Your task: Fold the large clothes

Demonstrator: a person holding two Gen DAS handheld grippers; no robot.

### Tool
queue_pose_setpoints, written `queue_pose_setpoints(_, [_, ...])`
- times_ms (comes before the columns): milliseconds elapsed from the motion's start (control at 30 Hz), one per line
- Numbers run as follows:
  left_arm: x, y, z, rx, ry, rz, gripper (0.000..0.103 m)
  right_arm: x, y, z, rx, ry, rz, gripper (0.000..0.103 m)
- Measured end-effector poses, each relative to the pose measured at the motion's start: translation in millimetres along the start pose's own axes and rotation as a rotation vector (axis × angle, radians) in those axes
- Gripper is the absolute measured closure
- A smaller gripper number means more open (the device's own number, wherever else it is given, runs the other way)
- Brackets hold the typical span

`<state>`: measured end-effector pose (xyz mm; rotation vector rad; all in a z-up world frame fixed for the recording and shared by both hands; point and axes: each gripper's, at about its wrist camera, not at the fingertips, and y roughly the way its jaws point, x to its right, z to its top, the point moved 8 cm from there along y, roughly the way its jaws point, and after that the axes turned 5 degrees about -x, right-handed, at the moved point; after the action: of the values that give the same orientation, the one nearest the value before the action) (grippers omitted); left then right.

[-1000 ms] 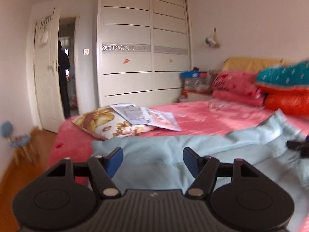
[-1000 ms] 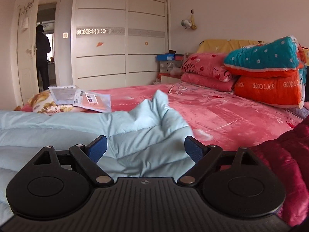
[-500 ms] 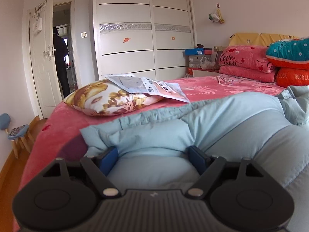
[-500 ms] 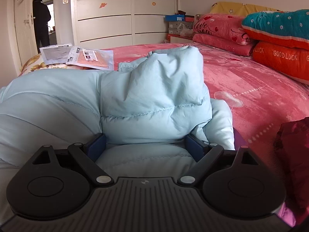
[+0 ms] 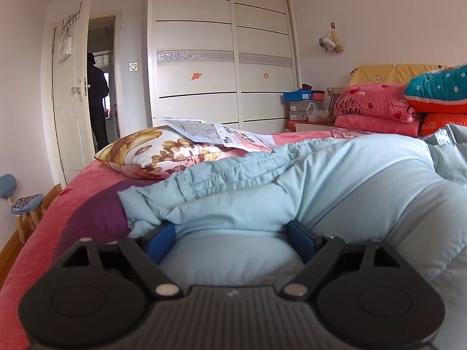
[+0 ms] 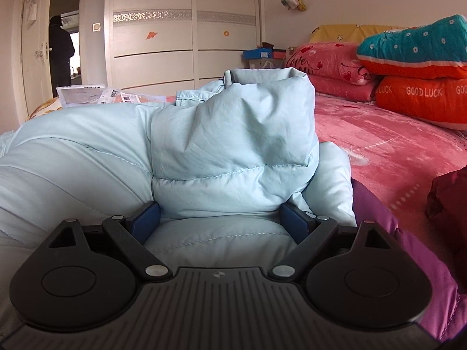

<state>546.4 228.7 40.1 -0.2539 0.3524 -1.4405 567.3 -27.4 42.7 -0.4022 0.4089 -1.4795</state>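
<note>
A light blue puffy down jacket (image 5: 306,192) with a purple lining (image 5: 96,218) lies on the pink bed. My left gripper (image 5: 232,237) is open, its blue fingertips pushed into the jacket's padded edge, fabric bulging between them. My right gripper (image 6: 219,221) is also open, its fingers wide apart and pressed into the jacket (image 6: 227,140) below a raised, bunched fold. Purple lining (image 6: 379,213) shows at its right.
A floral pillow (image 5: 151,154) with paper packets (image 5: 221,135) lies at the bed's far left. Stacked folded quilts (image 6: 414,70) stand at the headboard. A dark red garment (image 6: 449,204) lies at the right. A wardrobe (image 5: 221,58) and open door (image 5: 99,87) are behind; a stool (image 5: 23,204) is on the floor.
Both grippers have dropped and moved forward from above the bed into the jacket, so padded fabric now bulges between their open fingers. In the last half second they barely moved.
</note>
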Motion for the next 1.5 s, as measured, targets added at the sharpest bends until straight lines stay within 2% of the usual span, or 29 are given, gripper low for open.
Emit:
queue_pose_setpoints(100, [-0.3, -3.3, 3.4, -0.010, 0.012, 0.015, 0.016, 2.2, -8.1, 0.0, 0.005, -0.012, -0.019, 0.000])
queue_pose_setpoints(200, [-4.3, -18.0, 13.1, -0.069, 0.030, 0.024, 0.013, 8.0, -32.2, 3.6, -0.008, -0.024, -0.044, 0.000])
queue_pose_setpoints(267, [-10.7, -44.3, 19.9, -0.051, 0.016, 0.036, 0.012, 15.7, -61.8, 4.9, 0.003, -0.004, -0.066, 0.000])
queue_pose_setpoints(333, [-17.7, -80.1, 20.8, -0.009, -0.026, 0.045, 0.012, 26.5, -97.5, 1.7, 0.053, 0.045, -0.065, 0.000])
queue_pose_setpoints(367, [-19.5, -97.2, 17.2, -0.014, -0.048, 0.041, 0.010, 34.0, -115.7, -3.9, 0.072, 0.076, -0.072, 0.000])
queue_pose_setpoints(467, [-17.2, -148.8, -8.5, -0.063, -0.068, 0.030, 0.005, 54.5, -160.5, -35.2, 0.055, 0.137, -0.113, 0.000])
queue_pose_setpoints(633, [1.4, -235.6, -66.8, -0.139, -0.093, -0.048, 0.001, 73.6, -241.5, -98.1, 0.036, 0.160, -0.133, 0.000])
queue_pose_setpoints(767, [19.4, -300.6, -103.6, -0.166, -0.081, -0.109, 0.001, 81.8, -307.2, -147.2, -0.006, 0.179, -0.148, 0.000])
queue_pose_setpoints(900, [29.5, -369.2, -118.8, -0.176, -0.078, -0.165, 0.001, 88.2, -383.7, -189.6, -0.041, 0.199, -0.197, 0.000])
queue_pose_setpoints(1033, [32.1, -433.3, -115.9, -0.186, -0.062, -0.202, 0.001, 93.0, -464.2, -225.5, -0.068, 0.305, -0.245, 0.000])
queue_pose_setpoints(1133, [29.8, -476.1, -110.2, -0.180, -0.062, -0.217, 0.001, 90.1, -514.8, -232.7, -0.064, 0.287, -0.270, 0.000])
queue_pose_setpoints(1200, [28.9, -502.3, -109.7, -0.174, -0.067, -0.238, 0.001, 86.0, -546.4, -233.4, -0.029, 0.242, -0.271, 0.000])
queue_pose_setpoints(1267, [28.8, -520.6, -109.5, -0.182, -0.074, -0.256, 0.001, 85.4, -578.9, -229.3, 0.004, 0.210, -0.296, 0.000])
queue_pose_setpoints(1400, [27.7, -554.4, -104.6, -0.192, -0.088, -0.294, 0.001, 75.9, -633.0, -230.0, 0.049, 0.178, -0.290, 0.000])
queue_pose_setpoints(1500, [22.7, -579.5, -96.1, -0.167, -0.076, -0.288, 0.001, 63.9, -669.6, -223.4, 0.096, 0.121, -0.298, 0.000])
